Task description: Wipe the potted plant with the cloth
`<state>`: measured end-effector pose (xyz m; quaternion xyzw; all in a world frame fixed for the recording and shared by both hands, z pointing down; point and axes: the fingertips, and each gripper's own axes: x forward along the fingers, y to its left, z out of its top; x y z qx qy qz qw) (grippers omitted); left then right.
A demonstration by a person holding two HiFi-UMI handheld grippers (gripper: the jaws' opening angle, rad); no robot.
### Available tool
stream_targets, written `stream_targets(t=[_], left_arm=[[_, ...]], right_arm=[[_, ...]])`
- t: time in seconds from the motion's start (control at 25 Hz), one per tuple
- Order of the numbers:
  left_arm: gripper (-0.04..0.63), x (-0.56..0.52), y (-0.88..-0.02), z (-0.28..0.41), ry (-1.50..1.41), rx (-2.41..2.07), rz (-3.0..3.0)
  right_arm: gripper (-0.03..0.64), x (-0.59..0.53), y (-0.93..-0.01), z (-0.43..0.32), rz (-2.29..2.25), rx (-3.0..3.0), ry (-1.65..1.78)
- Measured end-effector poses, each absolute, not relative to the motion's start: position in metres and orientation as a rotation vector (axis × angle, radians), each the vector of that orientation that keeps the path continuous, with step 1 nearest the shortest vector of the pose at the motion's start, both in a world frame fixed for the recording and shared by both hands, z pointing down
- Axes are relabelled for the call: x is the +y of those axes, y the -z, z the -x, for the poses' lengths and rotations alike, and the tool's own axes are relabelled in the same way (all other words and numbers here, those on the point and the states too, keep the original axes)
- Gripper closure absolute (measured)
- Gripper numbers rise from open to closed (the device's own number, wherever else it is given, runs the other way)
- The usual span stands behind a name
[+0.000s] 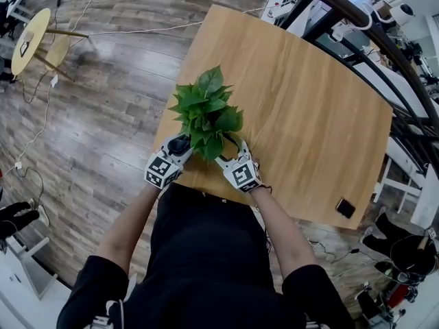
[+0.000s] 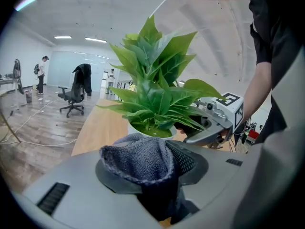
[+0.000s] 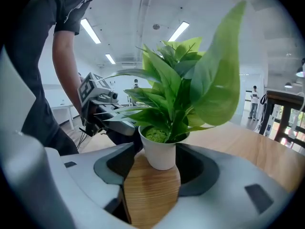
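A green leafy plant [image 1: 206, 110] in a small white pot [image 3: 159, 150] stands near the front edge of the wooden table [image 1: 309, 108]. My left gripper [image 1: 180, 144] is at the pot's left side, shut on a grey-blue cloth [image 2: 138, 160] that bunches between its jaws just short of the leaves [image 2: 157, 97]. My right gripper [image 1: 233, 148] is at the pot's right side and open. In the right gripper view the pot stands between the far ends of the jaws, and I cannot tell whether they touch it. Each gripper view shows the other gripper behind the plant.
A small black object [image 1: 345, 208] lies near the table's front right corner. A round yellow side table [image 1: 31, 40] stands on the wood floor at far left. Dark railings [image 1: 370, 33] run along the right. An office chair [image 2: 72, 97] and standing people are far off.
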<state>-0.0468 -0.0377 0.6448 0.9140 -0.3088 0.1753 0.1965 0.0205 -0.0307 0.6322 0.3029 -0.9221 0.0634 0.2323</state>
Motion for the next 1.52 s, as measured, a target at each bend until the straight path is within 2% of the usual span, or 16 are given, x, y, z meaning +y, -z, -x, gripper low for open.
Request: stream_targets(t=[0.28,0.52,1.04,1.32,1.52], left_arm=[[0.419,-0.050,-0.647,0.057,-0.482,-0.908,-2.536],[0.420,-0.051,-0.644,0.057,-0.485,-0.909,-2.555],[0.419,-0.028,-0.644,0.042,-0.463,-0.853,-2.556],[0.419,-0.026,-0.648,0.051,-0.500,-0.764,-2.609],[0.419,-0.038,-0.649,0.058,-0.484,-0.841,-2.563]], right_arm=[[0.344,-0.044,-0.643,-0.037,-0.989,-2.501,-0.298],[0.344,-0.049,-0.639,-0.021,-0.849,-2.531,-0.202],[0.344,-0.048,-0.638,-0.019,-0.893,-2.508,-0.183],[0.344,-0.012,-0.644,-0.019,-0.676,-2.551,-0.145],[0.344,-0.038,-0.649,-0.044,-0.819,-2.501,-0.172]])
